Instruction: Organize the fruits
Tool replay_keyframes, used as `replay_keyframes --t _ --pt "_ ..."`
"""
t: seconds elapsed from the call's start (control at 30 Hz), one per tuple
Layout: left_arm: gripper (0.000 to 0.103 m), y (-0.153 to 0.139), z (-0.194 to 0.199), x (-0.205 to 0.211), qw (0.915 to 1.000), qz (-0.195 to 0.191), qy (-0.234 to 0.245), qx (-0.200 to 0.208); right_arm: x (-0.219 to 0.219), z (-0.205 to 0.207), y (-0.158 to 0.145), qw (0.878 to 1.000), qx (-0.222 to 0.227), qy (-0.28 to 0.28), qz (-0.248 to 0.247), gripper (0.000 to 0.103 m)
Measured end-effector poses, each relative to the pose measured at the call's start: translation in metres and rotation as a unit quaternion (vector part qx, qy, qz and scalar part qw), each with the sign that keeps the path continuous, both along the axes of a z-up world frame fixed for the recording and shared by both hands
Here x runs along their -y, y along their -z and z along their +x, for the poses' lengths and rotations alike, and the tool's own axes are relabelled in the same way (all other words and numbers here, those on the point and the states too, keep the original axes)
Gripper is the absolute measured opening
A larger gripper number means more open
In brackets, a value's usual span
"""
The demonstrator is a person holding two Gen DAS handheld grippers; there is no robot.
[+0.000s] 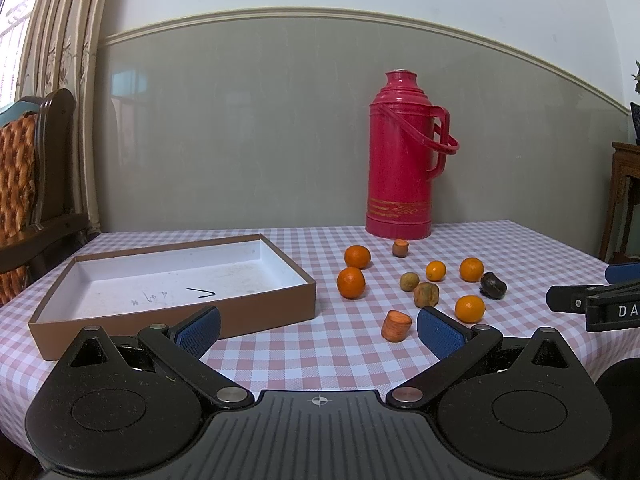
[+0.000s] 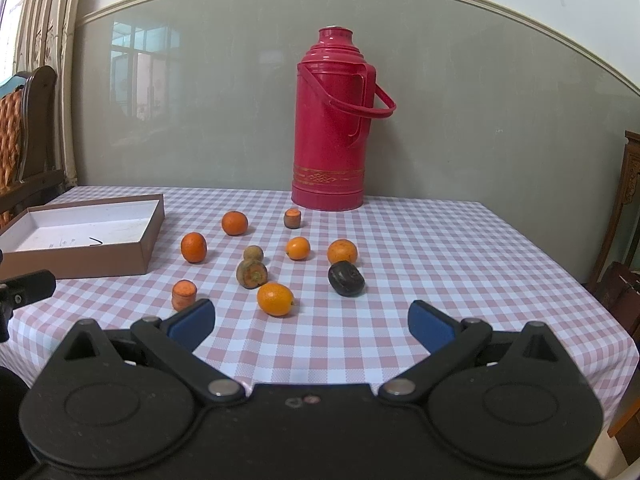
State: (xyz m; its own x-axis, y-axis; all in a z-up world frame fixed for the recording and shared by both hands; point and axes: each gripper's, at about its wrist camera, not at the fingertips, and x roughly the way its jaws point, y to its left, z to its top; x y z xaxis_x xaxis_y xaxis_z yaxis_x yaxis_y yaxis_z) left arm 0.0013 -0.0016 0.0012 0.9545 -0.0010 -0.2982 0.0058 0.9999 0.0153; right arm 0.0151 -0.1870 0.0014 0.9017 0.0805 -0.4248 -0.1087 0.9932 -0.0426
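- Left tool point(image 1: 318, 330) hovers spread and empty at the surface's point(image 1: 280, 364) near edge, beside the box point(image 1: 276, 312).
- Right tool point(image 2: 311, 322) likewise gapes empty.
- Fruits point(image 2: 275, 299) lie scattered mid-surface, none boxed; sorting seems unstarted.

A table point(image 2: 440, 248) is covered by a pink-and-white checked cloth. On it are set an open brown box point(image 1: 172, 280), a red thermos point(image 2: 332, 120), five oranges point(image 2: 275, 299), carrot stubs point(image 2: 184, 294) and several dark, spoiled pieces point(image 2: 346, 278).
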Motion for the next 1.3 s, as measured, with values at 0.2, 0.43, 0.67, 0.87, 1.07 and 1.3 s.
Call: replay_keyframes --t 0.2,0.43,0.67,0.87,1.07,1.3 --pt "0.103 0.0 0.0 0.0 1.0 0.0 -0.002 0.0 0.0 0.0 0.0 1.0 0.0 0.0 0.001 0.097" --pt "0.103 0.001 0.0 0.002 1.0 0.001 -0.006 0.002 0.0 0.0 0.0 1.0 0.0 0.0 0.0 0.097" --pt "0.103 0.002 0.003 -0.005 0.9994 -0.019 -0.026 -0.009 0.001 -0.001 0.0 1.0 0.008 0.004 0.004 0.097" --pt "0.103 0.003 0.011 0.006 0.9998 -0.003 -0.018 -0.011 -0.007 0.009 0.0 1.0 -0.013 -0.021 -0.009 0.076" --pt "0.073 0.01 0.031 0.027 0.9996 0.014 0.009 -0.021 -0.018 0.032 0.007 0.999 -0.027 -0.037 -0.026 0.063" --pt "0.073 0.027 0.061 0.042 0.9987 0.009 0.017 -0.046 -0.022 0.052 0.019 0.997 -0.023 -0.048 -0.055 0.049"
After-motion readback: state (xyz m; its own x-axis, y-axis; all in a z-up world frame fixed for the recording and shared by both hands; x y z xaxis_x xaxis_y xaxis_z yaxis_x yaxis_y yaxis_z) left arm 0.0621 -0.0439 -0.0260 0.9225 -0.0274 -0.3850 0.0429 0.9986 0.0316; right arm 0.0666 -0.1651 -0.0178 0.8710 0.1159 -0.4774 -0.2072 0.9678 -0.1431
